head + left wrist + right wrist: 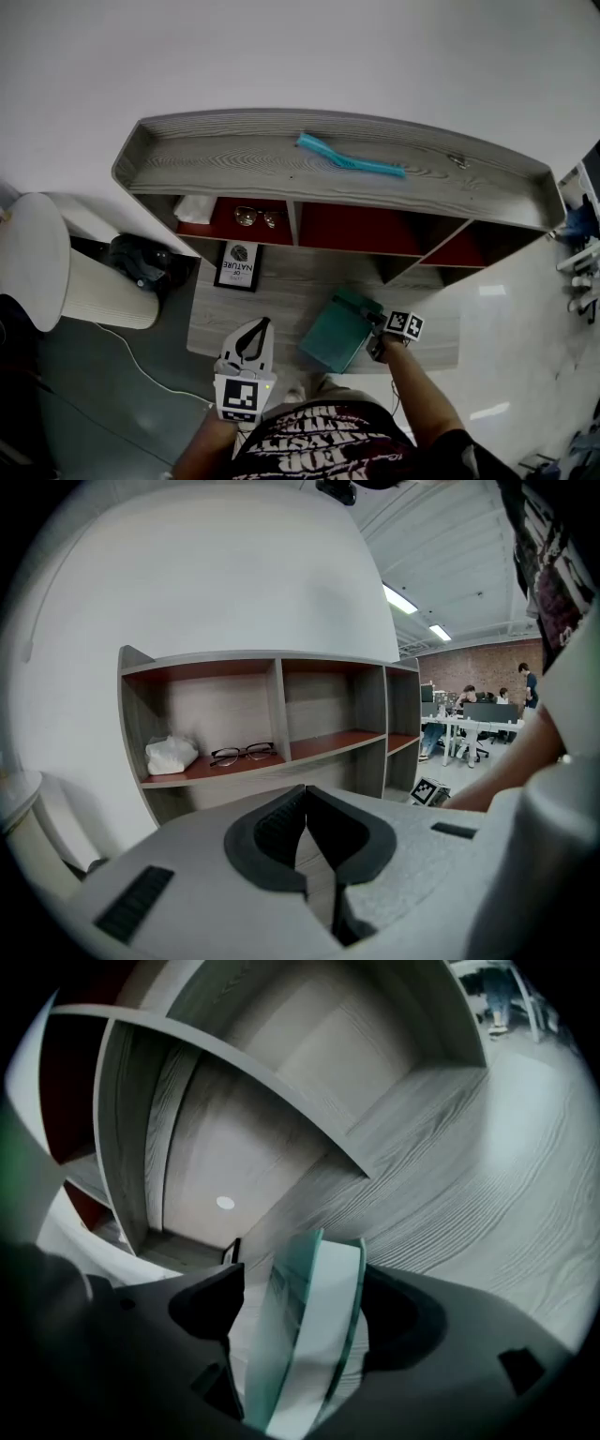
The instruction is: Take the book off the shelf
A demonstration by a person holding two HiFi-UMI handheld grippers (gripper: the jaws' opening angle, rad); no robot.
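Teal book [339, 330], just one, sits between parted jaws of the right hand-held gripper [302, 1288]; left hand-held gripper [306, 797] is closed.

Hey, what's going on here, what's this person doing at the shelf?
A person stands over a grey shelf unit with a tool in each hand. The right tool has a teal book between its jaws, down at the unit's bottom board; the jaws stand wide and don't seem to be pressing it. The left tool hangs back, shut and empty. A pair of glasses lies in an upper compartment.
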